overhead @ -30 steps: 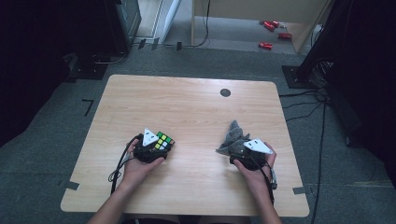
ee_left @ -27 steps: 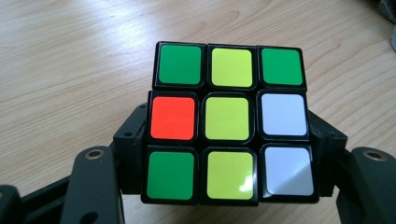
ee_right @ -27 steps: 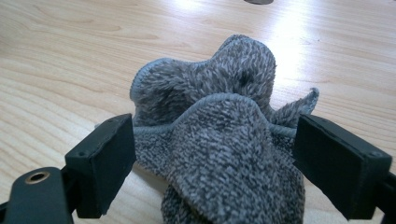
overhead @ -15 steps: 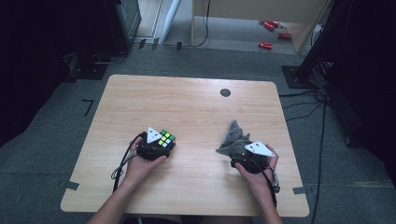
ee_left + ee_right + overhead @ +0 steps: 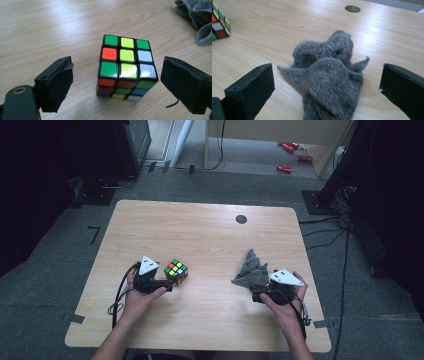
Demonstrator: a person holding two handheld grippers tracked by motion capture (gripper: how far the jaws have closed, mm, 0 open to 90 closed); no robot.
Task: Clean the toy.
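A scrambled colour cube (image 5: 176,270) stands on the wooden table (image 5: 210,235), left of middle. My left gripper (image 5: 168,283) sits just behind it. In the left gripper view the cube (image 5: 127,67) rests between the black pads (image 5: 58,83), apart from both. These jaws have just been opening and now stand open. A crumpled grey cloth (image 5: 252,270) lies to the right. My right gripper (image 5: 260,292) is at its near edge, and its jaws have just been opening too. The cloth (image 5: 329,75) lies loose between those wide jaws, touching neither pad (image 5: 253,87).
A round cable hole (image 5: 241,219) is set in the table's far side. Dark stands and cables surround the table on the floor, and red objects (image 5: 285,168) lie beyond it. The cube's corner (image 5: 219,23) shows at the left in the right gripper view.
My left gripper has let go of the cube and drawn back from it to the left. The right gripper has opened wider and shifted slightly right, away from the cloth.
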